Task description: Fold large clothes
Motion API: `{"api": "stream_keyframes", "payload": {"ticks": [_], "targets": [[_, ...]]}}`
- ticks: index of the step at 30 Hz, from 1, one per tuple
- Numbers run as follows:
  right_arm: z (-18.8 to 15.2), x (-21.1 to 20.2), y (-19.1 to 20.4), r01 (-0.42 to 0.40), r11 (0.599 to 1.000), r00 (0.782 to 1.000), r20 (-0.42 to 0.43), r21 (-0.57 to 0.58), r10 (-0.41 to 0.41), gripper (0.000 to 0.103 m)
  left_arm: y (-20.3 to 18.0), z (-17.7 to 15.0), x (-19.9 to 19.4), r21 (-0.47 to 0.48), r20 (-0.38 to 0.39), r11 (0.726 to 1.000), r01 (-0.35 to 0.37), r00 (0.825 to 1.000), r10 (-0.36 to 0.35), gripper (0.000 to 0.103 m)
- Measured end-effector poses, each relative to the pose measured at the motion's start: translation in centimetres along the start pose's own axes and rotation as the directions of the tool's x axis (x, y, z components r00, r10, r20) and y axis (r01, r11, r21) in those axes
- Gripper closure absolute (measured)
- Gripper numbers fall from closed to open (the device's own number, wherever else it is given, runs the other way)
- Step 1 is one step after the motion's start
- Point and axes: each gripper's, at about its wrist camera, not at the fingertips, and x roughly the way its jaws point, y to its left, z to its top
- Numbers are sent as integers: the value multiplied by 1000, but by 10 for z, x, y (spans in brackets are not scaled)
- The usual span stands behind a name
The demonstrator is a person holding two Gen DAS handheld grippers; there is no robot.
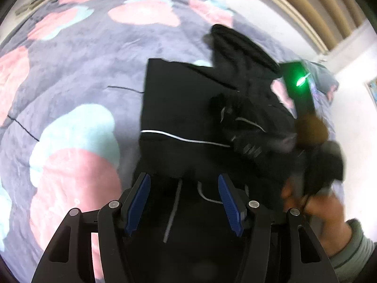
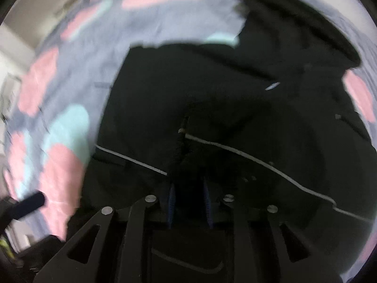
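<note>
A large black jacket (image 1: pixel 183 108) with a thin white stripe lies on a grey blanket (image 1: pixel 82 66) with pink and teal patches. My left gripper (image 1: pixel 183 186) is open and empty just above the jacket's near edge, over its grey drawcords. In the left wrist view my right gripper (image 1: pixel 249 139) shows blurred, holding a raised fold of the jacket. In the right wrist view the jacket (image 2: pixel 235 108) fills the frame, and my right gripper (image 2: pixel 188 195) is shut on a bunched fold of black cloth lifted above the rest.
The blanket (image 2: pixel 70 70) covers a bed. A white wall and beige slats (image 1: pixel 313 7) lie beyond the far edge. The person's right hand and grey sleeve (image 1: pixel 334 224) are at the right. A green light (image 1: pixel 300 81) glows on the right gripper's body.
</note>
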Motion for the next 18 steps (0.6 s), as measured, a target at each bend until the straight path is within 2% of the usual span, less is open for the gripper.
{"api": "stream_keyframes", "payload": {"ticks": [3,4,5,6,7,11,14,18], "targets": [[1,19,9,34,999,999,-13,-39,-35,70,9,7,13,-24,-24,1000,-14,1000,13,42],[2,20,8,19,999,1000,-13,-39,-20,64,11,10,19,-30,-33,999,-22,999,21,42],[2,20,7,-6,999,1000,-18,-36,5,60,12,12,23,-33,-38,999,-26,999,25,42],[3,19,4,-77,997,997,-34,-27,76,43,13,14,25,-35,-42,999,-27,999,25,42],[2,15,0,-129,992,991,-39,-13,128,39,13,17,29,-38,-48,999,-25,999,23,42],[-10,-31,-23,-160,987,986,44,3,159,39,3,29,34,-11,-41,1000,-14,999,14,42],[-28,-72,-61,-114,992,984,145,59,105,39,-8,37,34,24,-33,1000,13,999,-12,42],[-57,-98,-133,23,972,979,193,233,-70,39,-39,51,42,96,-37,991,88,996,-85,42]]}}
